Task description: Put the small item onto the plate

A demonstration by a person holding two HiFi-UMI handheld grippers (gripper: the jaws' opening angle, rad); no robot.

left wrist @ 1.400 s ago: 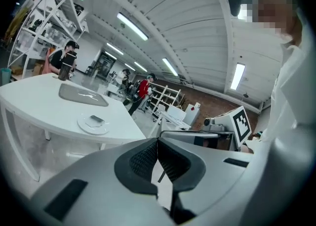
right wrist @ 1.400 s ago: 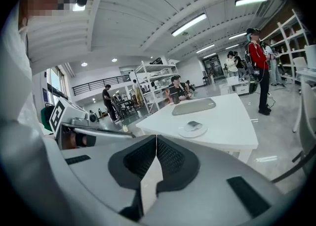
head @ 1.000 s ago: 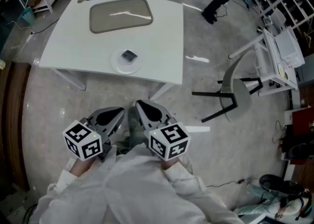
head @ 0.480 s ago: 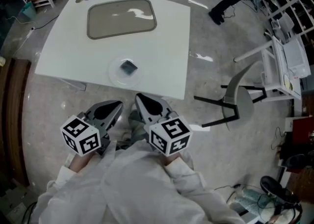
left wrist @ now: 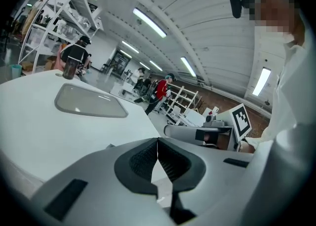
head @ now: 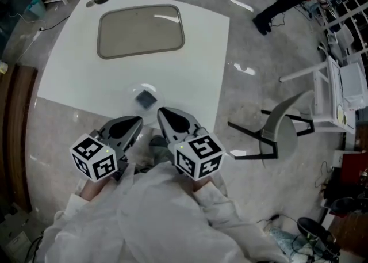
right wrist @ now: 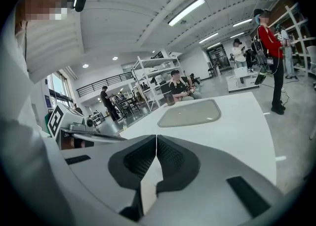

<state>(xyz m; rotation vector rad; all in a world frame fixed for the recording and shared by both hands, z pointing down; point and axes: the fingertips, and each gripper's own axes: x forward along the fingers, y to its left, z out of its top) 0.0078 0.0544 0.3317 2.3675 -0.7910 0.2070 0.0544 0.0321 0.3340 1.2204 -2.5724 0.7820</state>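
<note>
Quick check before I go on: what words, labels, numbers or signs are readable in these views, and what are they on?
No readable words or numbers in any view.
Left gripper's marker cube: black-and-white square code pattern, no letters.
Right gripper's marker cube: the same kind of pattern, no letters.
Small dark item on the plate: no label visible.
Sheets on the white rack: too small to read.

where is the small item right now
In the head view, the small item lies on the plate near the table's front edge, just ahead of the right gripper.
</note>
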